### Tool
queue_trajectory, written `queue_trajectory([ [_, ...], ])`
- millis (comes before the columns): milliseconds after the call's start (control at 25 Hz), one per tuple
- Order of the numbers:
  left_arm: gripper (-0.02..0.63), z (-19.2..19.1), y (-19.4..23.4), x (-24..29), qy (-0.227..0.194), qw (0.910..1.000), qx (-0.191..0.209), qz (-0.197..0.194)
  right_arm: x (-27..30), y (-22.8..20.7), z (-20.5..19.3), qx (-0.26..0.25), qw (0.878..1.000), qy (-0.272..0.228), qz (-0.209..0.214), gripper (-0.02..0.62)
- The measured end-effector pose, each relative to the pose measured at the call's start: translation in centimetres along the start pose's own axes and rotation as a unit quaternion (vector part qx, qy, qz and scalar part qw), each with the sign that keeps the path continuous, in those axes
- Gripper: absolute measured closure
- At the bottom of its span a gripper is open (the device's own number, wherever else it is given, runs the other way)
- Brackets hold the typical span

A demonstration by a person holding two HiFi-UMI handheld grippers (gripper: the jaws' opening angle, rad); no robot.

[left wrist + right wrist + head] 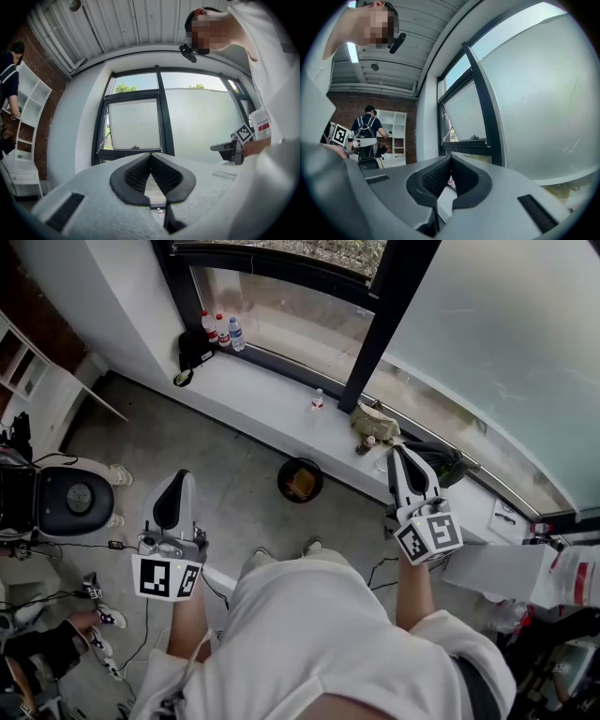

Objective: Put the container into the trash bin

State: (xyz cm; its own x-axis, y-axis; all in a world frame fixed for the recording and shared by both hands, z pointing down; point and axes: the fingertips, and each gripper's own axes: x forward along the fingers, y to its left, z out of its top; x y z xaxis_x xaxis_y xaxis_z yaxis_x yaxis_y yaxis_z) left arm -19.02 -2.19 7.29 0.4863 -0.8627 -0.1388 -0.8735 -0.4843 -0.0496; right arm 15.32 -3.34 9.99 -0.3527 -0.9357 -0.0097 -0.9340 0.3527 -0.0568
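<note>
Grey concrete floor runs up to a long white window ledge [253,395] set under tall panes in dark frames, some of them frosted. A person in a white top stands facing the ledge with a two-jaw gripper in each hand, both held out in front at about the same height.

The left gripper [180,474] points over the open floor. In its own view, the left gripper [150,154] has its dark ribbed pads meeting at the tip, with nothing between them. The right gripper [398,451] reaches over the ledge near the window frame. In its own view, the right gripper [450,158] also has its jaws pressed together and empty.

On the floor, just beside the ledge and between the two grippers, stands a round dark trash bin [280,482]. A tan object [300,484] lies inside it. Whether that is the container, I cannot tell.

Along the ledge sit three bottles [220,331] at the far left end, with a black cap [192,348] beside them. A small bottle [318,400] stands by the dark window post. An olive bundle [373,425] lies near the right gripper's tip.

At the left of the room is a round black seat [75,498]. A second person [11,61] in dark clothes stands by white shelving [28,117] against a brick wall.
</note>
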Motion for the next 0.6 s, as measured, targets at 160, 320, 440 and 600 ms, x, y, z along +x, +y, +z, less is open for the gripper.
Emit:
queue_trajectory([
  [160,0.589,0.0,-0.3,-0.4,-0.003,0.9999,-0.005,-0.010,-0.6,1.0,-0.2,0.000,1.000,0.000,0.000,0.594],
  [320,0.589,-0.1,-0.6,-1.2,-0.010,0.9997,-0.011,-0.020,-0.8,3.1,-0.7,-0.014,1.000,-0.004,0.012,0.594],
  [440,0.589,-0.1,-0.7,-1.9,-0.015,0.9995,-0.012,-0.025,-1.1,4.1,-0.8,-0.014,1.000,-0.008,0.013,0.594],
  [600,0.589,0.0,-0.5,-2.5,-0.018,0.9992,-0.014,-0.033,-1.7,5.1,-0.7,-0.015,1.000,-0.011,0.011,0.594],
])
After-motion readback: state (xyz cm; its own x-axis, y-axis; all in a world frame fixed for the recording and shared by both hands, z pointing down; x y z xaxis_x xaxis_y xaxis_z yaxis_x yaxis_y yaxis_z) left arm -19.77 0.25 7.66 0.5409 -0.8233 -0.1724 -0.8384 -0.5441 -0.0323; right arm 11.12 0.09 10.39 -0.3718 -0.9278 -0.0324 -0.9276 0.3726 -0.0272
